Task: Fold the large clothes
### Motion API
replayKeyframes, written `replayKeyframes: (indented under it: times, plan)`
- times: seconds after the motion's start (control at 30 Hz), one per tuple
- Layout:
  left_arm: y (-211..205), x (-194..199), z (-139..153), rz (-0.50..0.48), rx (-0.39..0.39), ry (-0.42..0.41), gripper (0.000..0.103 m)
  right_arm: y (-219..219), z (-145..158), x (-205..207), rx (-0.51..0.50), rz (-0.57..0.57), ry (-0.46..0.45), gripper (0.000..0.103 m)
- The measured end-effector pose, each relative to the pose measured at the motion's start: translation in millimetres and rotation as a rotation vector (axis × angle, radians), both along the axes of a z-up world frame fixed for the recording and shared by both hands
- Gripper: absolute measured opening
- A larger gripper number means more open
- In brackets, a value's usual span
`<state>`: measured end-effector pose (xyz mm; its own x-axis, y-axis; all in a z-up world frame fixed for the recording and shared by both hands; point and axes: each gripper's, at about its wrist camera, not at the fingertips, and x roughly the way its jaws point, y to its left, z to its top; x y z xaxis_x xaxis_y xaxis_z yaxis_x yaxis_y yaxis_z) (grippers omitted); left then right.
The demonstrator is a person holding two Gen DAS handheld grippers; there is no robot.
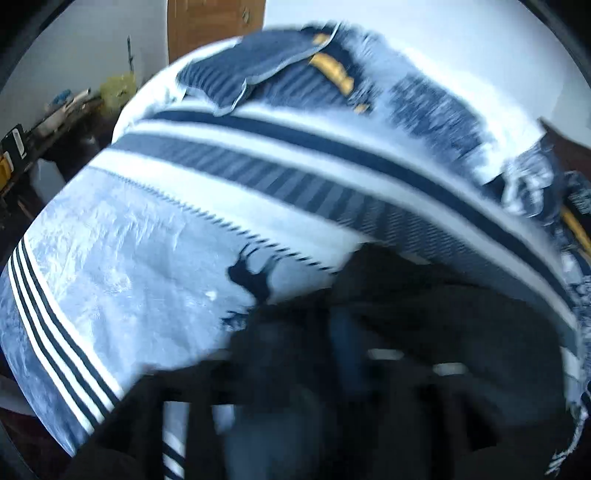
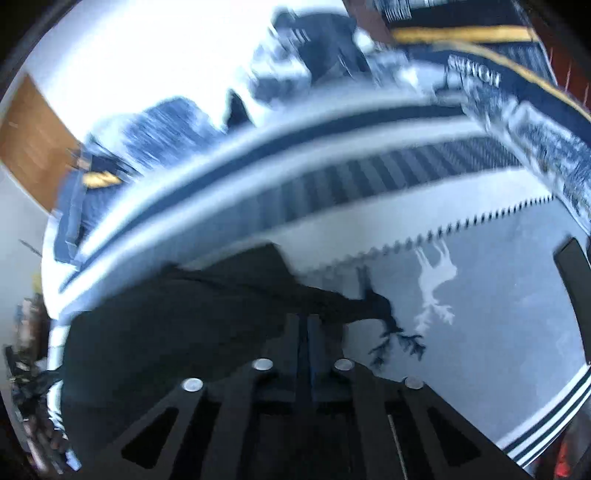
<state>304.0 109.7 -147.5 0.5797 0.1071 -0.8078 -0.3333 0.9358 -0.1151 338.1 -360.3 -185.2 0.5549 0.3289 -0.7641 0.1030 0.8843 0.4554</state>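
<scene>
A dark black garment (image 1: pixel 424 314) lies on a bed covered by a blue and white striped blanket (image 1: pixel 129 266) with deer prints. In the left wrist view the garment drapes over my left gripper (image 1: pixel 343 369), whose blurred jaws look closed in the cloth. In the right wrist view my right gripper (image 2: pixel 304 325) has its jaws pressed together on an edge of the same black garment (image 2: pixel 192 310), which spreads to the left over the blanket (image 2: pixel 498 288). Both views are motion-blurred.
A blue striped pillow (image 1: pixel 236 70) lies at the head of the bed. A wooden door (image 1: pixel 214 26) stands behind it. A cluttered table (image 1: pixel 55 118) is at the left. A white wall is behind the bed.
</scene>
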Motion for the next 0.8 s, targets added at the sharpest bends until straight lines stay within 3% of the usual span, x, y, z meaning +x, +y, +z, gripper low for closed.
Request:
replayKeyframes:
  times: [0.03,0.1,0.2,0.33,0.47,0.63,0.8]
  plan:
    - [-14,-6,8,-0.021,0.004,-0.030,0.085,10,11,-7,0.024,0.020,-0.031,0.096]
    - [-48,-15,17,-0.084,0.045,-0.051,0.085,40,29,-18,0.053,0.095,-0.096,0.095]
    - [-108,1,10,-0.206,0.171,0.030,0.085,104,36,-11,-0.006,0.219,-0.089,0.095]
    - [-133,28,-11,-0.200,0.252,0.093,0.085,175,23,9,-0.101,0.368,-0.070,0.095]
    - [-132,53,-38,-0.160,0.348,0.129,0.085,195,-10,49,-0.180,0.376,0.004,0.095]
    - [-99,65,-60,-0.105,0.227,0.117,0.089,162,-38,84,-0.149,0.306,0.049,0.095]
    - [-99,73,-72,-0.113,0.221,0.088,0.092,141,-60,96,-0.146,0.271,0.050,0.093]
